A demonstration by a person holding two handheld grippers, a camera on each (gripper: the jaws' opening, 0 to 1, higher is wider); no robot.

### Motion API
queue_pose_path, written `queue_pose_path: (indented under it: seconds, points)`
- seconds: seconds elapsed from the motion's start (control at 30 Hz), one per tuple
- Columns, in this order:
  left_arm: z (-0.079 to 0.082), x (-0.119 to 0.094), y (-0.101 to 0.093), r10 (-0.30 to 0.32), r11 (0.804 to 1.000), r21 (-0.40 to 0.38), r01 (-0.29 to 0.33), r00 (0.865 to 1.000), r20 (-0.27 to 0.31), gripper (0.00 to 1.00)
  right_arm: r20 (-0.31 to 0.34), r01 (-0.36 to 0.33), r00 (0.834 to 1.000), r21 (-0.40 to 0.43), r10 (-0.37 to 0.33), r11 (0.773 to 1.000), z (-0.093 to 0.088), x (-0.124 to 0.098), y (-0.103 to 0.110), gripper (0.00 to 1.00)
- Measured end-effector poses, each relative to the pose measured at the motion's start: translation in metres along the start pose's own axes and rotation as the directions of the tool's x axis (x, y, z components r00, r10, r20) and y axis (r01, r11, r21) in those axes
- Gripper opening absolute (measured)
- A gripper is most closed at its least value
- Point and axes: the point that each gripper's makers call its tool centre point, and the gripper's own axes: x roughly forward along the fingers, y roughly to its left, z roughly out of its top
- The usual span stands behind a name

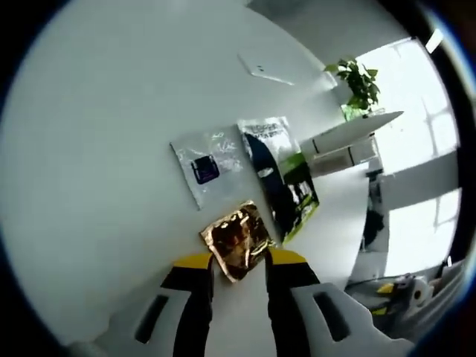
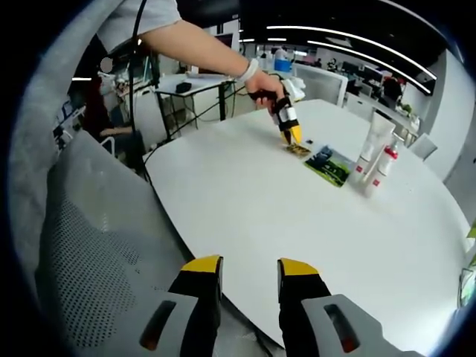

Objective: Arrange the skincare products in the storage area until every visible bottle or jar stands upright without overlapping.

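A crinkled gold foil sachet [image 1: 236, 239] lies on the white table [image 1: 111, 186], right between the yellow tips of my left gripper [image 1: 239, 259], whose jaws stand open on either side of it. Beyond it lie a clear sachet with a purple label [image 1: 208, 167] and a dark green sachet [image 1: 282, 178]. From the right gripper view, a hand holds the left gripper [image 2: 296, 141] tip-down over the gold sachet [image 2: 299, 150], beside the green sachet [image 2: 329, 165]. A tall white tube [image 2: 375, 141] and a white bottle with a red cap [image 2: 384, 172] stand upright past it. My right gripper [image 2: 249, 269] hangs open at the table's near edge.
A white card [image 1: 264, 67] lies farther along the table. A potted plant [image 1: 358, 82] and a white desk [image 1: 349, 134] stand beyond the table's edge. A grey mesh chair [image 2: 89, 253] is close on the left of my right gripper. The person's arm [image 2: 197, 48] reaches over the table [image 2: 245, 201].
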Motion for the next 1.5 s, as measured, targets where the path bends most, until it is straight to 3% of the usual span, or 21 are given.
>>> queue_pose_path:
  seconds: [0.23, 0.33, 0.43, 0.5, 0.57, 0.67, 0.77, 0.8, 0.87, 0.93, 0.97, 1.0, 1.1, 1.17, 1.2, 1.27, 1.37, 1.4, 1.47, 1.5]
  points:
    - [0.000, -0.010, 0.000, 0.011, 1.000, -0.013, -0.011, 1.000, 0.025, 0.29, 0.010, -0.002, 1.000, 0.001, 0.002, 1.000, 0.002, 0.000, 0.000, 0.24]
    - [0.005, -0.020, -0.014, -0.007, 1.000, -0.017, 0.009, 0.994, 0.106, 0.32, 0.026, 0.006, 1.000, -0.003, -0.006, 1.000, 0.005, -0.002, -0.002, 0.23]
    - [0.008, -0.036, -0.028, -0.026, 1.000, -0.006, 0.028, 0.977, 0.211, 0.38, 0.043, 0.009, 0.999, 0.002, -0.009, 1.000, 0.008, -0.004, -0.002, 0.24]
    - [0.004, -0.046, -0.043, -0.066, 0.998, -0.005, 0.070, 0.964, 0.257, 0.38, 0.049, 0.007, 0.999, -0.003, -0.007, 1.000, 0.010, -0.004, -0.001, 0.25]
    - [-0.004, -0.054, -0.055, -0.086, 0.996, 0.007, 0.087, 0.960, 0.267, 0.40, 0.062, 0.008, 0.998, -0.009, -0.007, 1.000, 0.012, -0.005, -0.001, 0.25]
    - [-0.008, -0.074, -0.089, -0.166, 0.986, 0.059, 0.155, 0.920, 0.355, 0.44, 0.079, 0.013, 0.997, -0.013, -0.012, 1.000, 0.015, -0.006, -0.002, 0.26]
    - [-0.013, -0.094, -0.108, -0.169, 0.985, 0.102, 0.138, 0.888, 0.428, 0.48, 0.102, 0.024, 0.995, -0.015, -0.023, 1.000, 0.020, -0.009, -0.003, 0.26]
    - [-0.015, -0.103, -0.117, -0.172, 0.983, 0.137, 0.121, 0.868, 0.465, 0.47, 0.117, 0.032, 0.993, -0.021, -0.030, 0.999, 0.022, -0.011, -0.004, 0.26]
    - [-0.025, -0.114, -0.132, -0.178, 0.976, 0.197, 0.093, 0.860, 0.477, 0.44, 0.136, 0.034, 0.990, -0.025, -0.030, 0.999, 0.026, -0.013, -0.003, 0.26]
    - [-0.032, -0.124, -0.146, -0.185, 0.972, 0.224, 0.078, 0.840, 0.510, 0.45, 0.143, 0.037, 0.989, -0.034, -0.032, 0.999, 0.027, -0.014, -0.003, 0.26]
    - [-0.035, -0.129, -0.153, -0.189, 0.970, 0.232, 0.074, 0.827, 0.530, 0.47, 0.151, 0.041, 0.988, -0.041, -0.035, 0.998, 0.029, -0.015, -0.002, 0.27]
    - [-0.040, -0.137, -0.164, -0.197, 0.967, 0.247, 0.064, 0.801, 0.565, 0.49, 0.157, 0.043, 0.987, -0.043, -0.036, 0.998, 0.030, -0.016, -0.003, 0.27]
    - [-0.058, -0.150, -0.183, -0.205, 0.954, 0.297, 0.029, 0.786, 0.583, 0.46, 0.187, 0.050, 0.981, -0.045, -0.040, 0.998, 0.035, -0.019, -0.004, 0.28]
    - [-0.069, -0.161, -0.187, -0.169, 0.950, 0.310, -0.037, 0.773, 0.611, 0.43, 0.204, 0.053, 0.978, -0.044, -0.043, 0.998, 0.037, -0.021, -0.004, 0.29]
    - [-0.075, -0.165, -0.191, -0.170, 0.947, 0.318, -0.043, 0.772, 0.613, 0.43, 0.214, 0.056, 0.976, -0.046, -0.044, 0.997, 0.039, -0.022, -0.004, 0.29]
    - [-0.083, -0.175, -0.188, -0.110, 0.953, 0.286, -0.098, 0.769, 0.630, 0.44, 0.243, 0.073, 0.968, -0.055, -0.058, 0.996, 0.044, -0.026, -0.005, 0.29]
    - [-0.088, -0.201, -0.196, -0.085, 0.936, 0.302, -0.180, 0.717, 0.692, 0.43, 0.287, 0.081, 0.956, -0.052, -0.063, 0.995, 0.051, -0.031, -0.006, 0.30]
    - [-0.091, -0.212, -0.202, -0.083, 0.932, 0.301, -0.201, 0.691, 0.718, 0.44, 0.289, 0.086, 0.955, -0.052, -0.068, 0.995, 0.051, -0.032, -0.006, 0.32]
    - [-0.101, -0.225, -0.218, -0.092, 0.929, 0.300, -0.216, 0.650, 0.754, 0.45, 0.295, 0.085, 0.953, -0.050, -0.066, 0.995, 0.052, -0.032, -0.007, 0.33]
    - [-0.106, -0.229, -0.223, -0.096, 0.927, 0.302, -0.221, 0.640, 0.763, 0.46, 0.296, 0.084, 0.953, -0.048, -0.066, 0.995, 0.052, -0.032, -0.006, 0.33]
